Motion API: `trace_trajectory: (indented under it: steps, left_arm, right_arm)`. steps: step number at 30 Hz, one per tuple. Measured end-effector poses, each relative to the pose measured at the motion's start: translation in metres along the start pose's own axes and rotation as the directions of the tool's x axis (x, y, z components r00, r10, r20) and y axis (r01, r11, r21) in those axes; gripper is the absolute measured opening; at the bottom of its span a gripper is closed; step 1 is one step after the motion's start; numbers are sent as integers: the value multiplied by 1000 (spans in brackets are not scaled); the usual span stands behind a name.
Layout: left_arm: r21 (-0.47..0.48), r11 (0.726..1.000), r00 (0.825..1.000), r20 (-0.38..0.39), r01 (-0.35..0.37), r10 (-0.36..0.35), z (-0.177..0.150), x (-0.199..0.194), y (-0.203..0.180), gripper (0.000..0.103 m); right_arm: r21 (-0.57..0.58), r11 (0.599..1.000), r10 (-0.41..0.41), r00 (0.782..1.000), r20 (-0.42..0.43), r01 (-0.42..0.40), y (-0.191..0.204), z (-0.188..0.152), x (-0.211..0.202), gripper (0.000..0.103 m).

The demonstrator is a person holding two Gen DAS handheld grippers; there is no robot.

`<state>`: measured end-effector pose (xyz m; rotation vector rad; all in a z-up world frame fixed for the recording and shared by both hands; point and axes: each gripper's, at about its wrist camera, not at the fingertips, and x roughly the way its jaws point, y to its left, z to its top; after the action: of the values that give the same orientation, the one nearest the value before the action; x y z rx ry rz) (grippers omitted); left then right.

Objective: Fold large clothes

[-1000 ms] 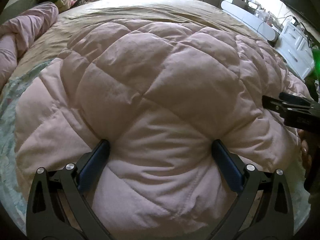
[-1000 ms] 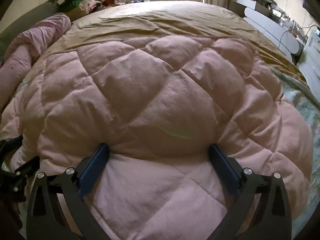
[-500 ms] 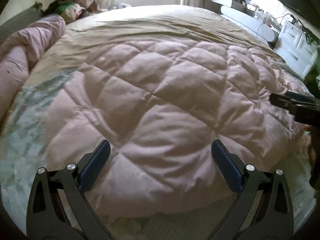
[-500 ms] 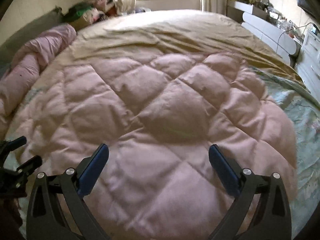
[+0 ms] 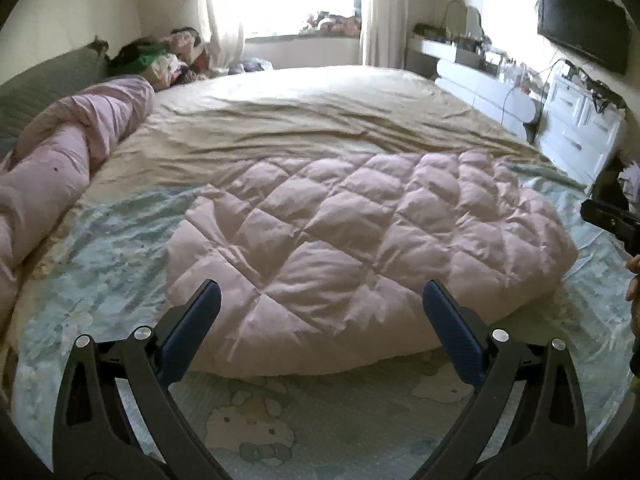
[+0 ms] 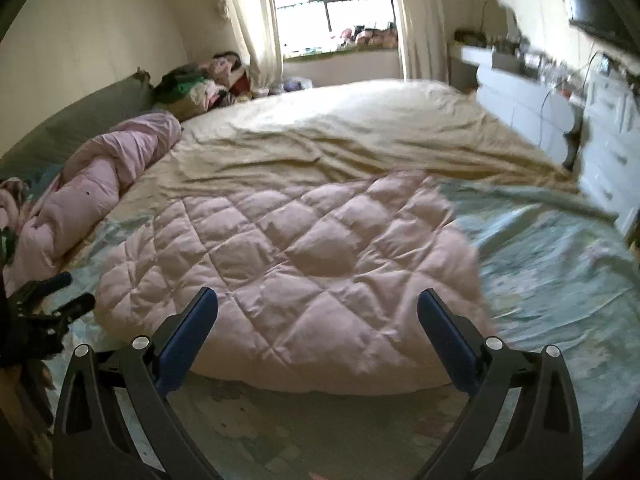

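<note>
We hold both grippers above the near edge of the bed, and neither has anything in it. The left gripper (image 5: 320, 312) has its jaws spread wide, and so does the right gripper (image 6: 318, 312). The pink quilted jacket (image 5: 360, 248) lies as a thick folded bundle in the middle of each frame, resting on the pale green cartoon-print sheet (image 5: 304, 432) with its far edge reaching the tan bedspread (image 5: 320, 120). A rolled pink duvet (image 5: 68, 160) runs along the left side, well apart from the bundle.

We judge the fold is laid down and we are now checking it. To do this well, we should look along the near rounded edge for layers that bulge or sit unevenly, since the padding looks springy and likely to puff open. If another fold is needed, we should bring each gripper to an opposite end of the bundle, take hold through all layers at once, and carry both sides over together so it does not twist.
</note>
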<state>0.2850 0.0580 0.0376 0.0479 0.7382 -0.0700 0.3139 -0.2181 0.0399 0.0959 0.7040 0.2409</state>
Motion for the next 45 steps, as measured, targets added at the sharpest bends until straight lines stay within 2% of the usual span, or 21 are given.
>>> trace_trajectory:
  steps: [4,12,19,24,31,38,43,45]
  left_arm:
    - [16,1000,999,40,-11,10,-2,-20,-6,95]
    - [19,1000,999,51,-20,19,-13,-42,-4,95]
    - [-30,999,1000,14,-21,21,-28,-41,18,95]
    - [-61,997,999,-10,-46,46,-38,-37,36,95]
    - [-137,989,998,-55,-50,43,-55,-24,59,95]
    - [-278,960,992,-123,-10,-26,-75,4,89,95]
    - [-387,922,986,-148,12,-75,-85,23,109,95]
    - [-417,909,984,-155,16,-89,-87,29,113,95]
  right_arm:
    - [-37,999,-33,998,59,35,-9,-4,-31,99]
    - [-16,998,-65,995,77,66,-37,-13,-56,99]
    - [83,992,-99,994,33,96,-75,-35,-55,99]
    - [137,983,-122,993,-5,121,-94,-54,-46,99]
    - [206,971,-112,992,-61,123,-109,-78,-30,99]
    - [329,940,-51,991,-123,89,-122,-98,-3,99]
    - [475,879,38,987,-156,41,-133,-107,23,99]
    - [508,860,46,985,-165,45,-136,-108,33,99]
